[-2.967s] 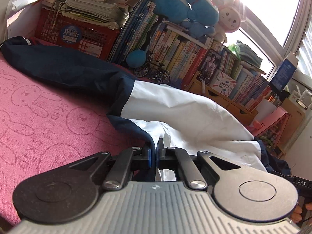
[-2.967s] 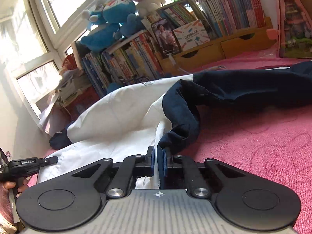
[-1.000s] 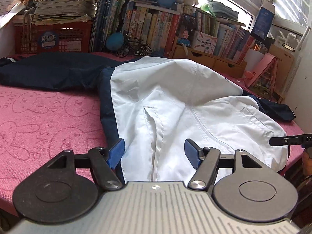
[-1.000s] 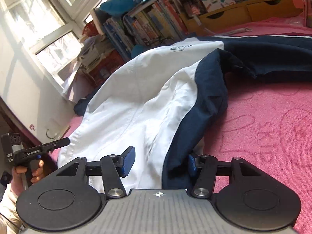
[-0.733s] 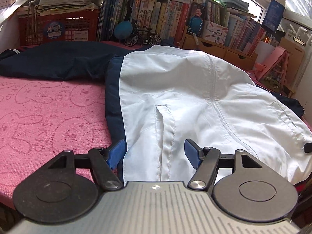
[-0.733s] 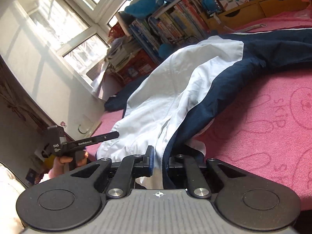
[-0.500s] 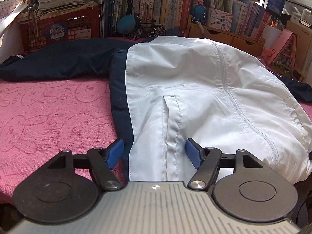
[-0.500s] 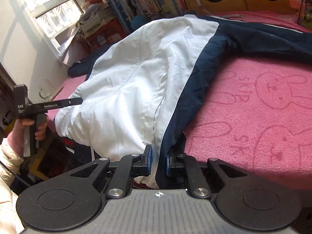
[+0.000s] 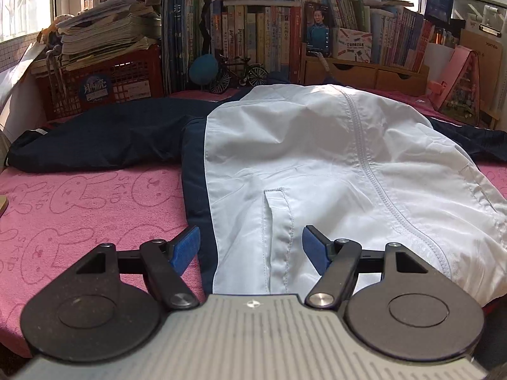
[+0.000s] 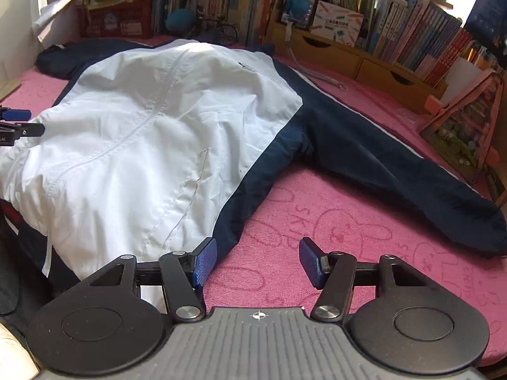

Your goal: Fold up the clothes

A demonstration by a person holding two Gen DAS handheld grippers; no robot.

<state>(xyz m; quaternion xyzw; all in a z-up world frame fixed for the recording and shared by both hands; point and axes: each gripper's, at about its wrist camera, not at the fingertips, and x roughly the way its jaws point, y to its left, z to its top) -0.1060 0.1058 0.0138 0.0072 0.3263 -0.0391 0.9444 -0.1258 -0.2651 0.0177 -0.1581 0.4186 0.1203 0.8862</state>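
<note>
One jacket lies spread on the pink bench, its bottom hem at the near edge. It looks soft, light and slippery; grab a dark sleeve near its cuff. The left tool is apart, holding nothing. The right tool is opening, with nothing inside.

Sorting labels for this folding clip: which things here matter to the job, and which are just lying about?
Job: jacket, pink towel, left gripper, right gripper (fingers opening, nothing between).
Lying about: books, red crate, toy bicycle.
</note>
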